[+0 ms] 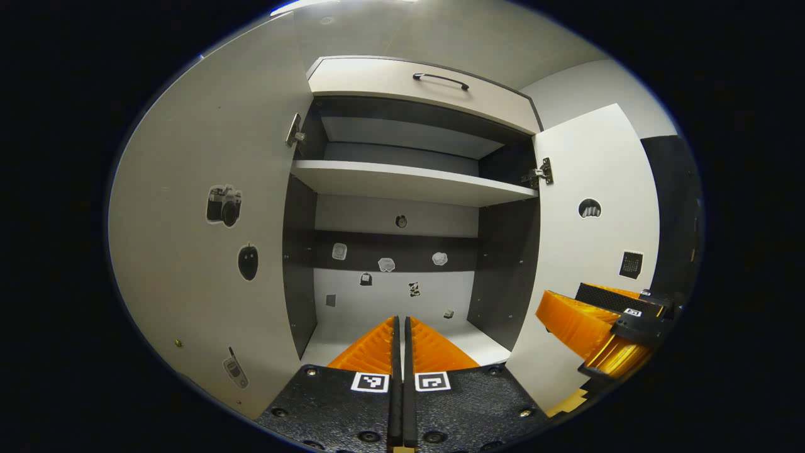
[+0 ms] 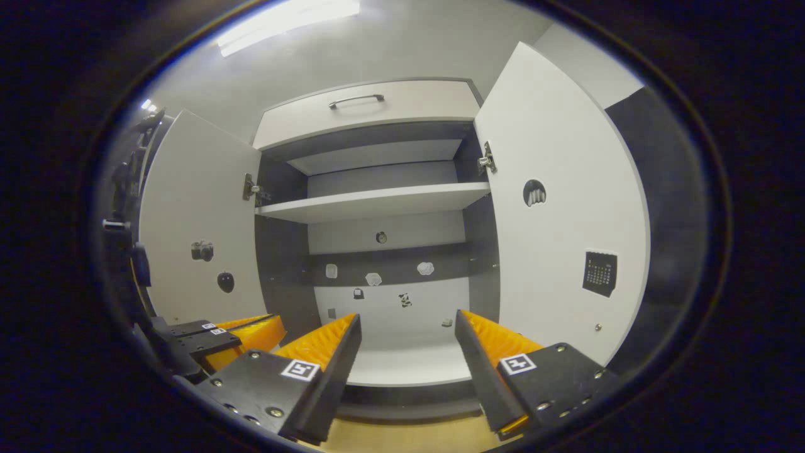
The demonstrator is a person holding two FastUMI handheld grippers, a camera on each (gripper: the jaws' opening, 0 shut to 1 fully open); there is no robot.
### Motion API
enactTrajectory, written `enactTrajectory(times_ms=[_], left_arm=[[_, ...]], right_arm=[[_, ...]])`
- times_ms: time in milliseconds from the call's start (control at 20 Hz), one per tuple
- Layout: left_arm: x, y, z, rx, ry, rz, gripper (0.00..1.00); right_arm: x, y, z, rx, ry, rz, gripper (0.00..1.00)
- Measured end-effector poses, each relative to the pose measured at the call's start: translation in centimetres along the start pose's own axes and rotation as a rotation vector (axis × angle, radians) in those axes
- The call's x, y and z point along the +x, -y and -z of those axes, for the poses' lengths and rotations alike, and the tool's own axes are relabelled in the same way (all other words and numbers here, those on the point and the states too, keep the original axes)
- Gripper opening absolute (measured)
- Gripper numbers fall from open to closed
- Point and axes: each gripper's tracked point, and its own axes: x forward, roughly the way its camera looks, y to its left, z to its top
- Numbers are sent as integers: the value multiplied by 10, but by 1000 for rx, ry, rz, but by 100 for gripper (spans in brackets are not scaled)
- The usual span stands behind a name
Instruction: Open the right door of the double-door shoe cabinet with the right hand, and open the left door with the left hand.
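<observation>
The shoe cabinet [image 1: 409, 182] stands with both doors swung wide. Its left door [image 1: 207, 214] and right door [image 1: 597, 226] show their sticker-dotted inner faces in the left gripper view. My left gripper [image 1: 402, 321] is shut with nothing between its fingers and points into the lower compartment. In the right gripper view the left door [image 2: 195, 233] and right door [image 2: 560, 201] flank the same open interior, and my right gripper [image 2: 407, 322] is open and holds nothing in front of the cabinet floor. The right gripper [image 1: 604, 321] also shows at the lower right of the left gripper view, and the left gripper [image 2: 233, 336] at the lower left of the right gripper view.
One light shelf [image 1: 409, 179] divides the cabinet, with small stickers on the back panel [image 1: 390, 264] below it. A drawer with a dark handle [image 1: 440, 78] sits above the doors. A strip of wooden floor [image 2: 402, 437] lies before the cabinet.
</observation>
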Motion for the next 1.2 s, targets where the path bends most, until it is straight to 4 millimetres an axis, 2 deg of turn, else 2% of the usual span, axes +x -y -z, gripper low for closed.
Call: enactTrajectory(times_ms=[100,500,550,750,850,900,950,1150,1200], left_arm=[[-1,-1,-1,-5,5,2,1],[-2,1,-5,-25,18,17,6],[-1,2,-5,-24,18,25,11],[-1,7,-5,-1,20,37,55],[-2,9,-6,4,24,39,86],[-2,9,-8,8,34,39,82],[-3,9,-10,9,42,38,89],[-5,9,-12,25,53,36,89],[-5,9,-12,30,54,33,88]], right_arm=[[2,-1,2,-2,-2,2,96],[1,-2,5,-13,-9,5,96],[1,-2,5,-16,-11,7,96],[-1,-3,7,-23,-12,4,96],[-1,-2,8,-30,-6,12,96],[-2,-2,7,-35,-4,17,96],[-3,-2,7,-37,-2,19,97],[-6,-2,7,-42,2,25,97],[-6,-1,7,-44,1,28,91]])
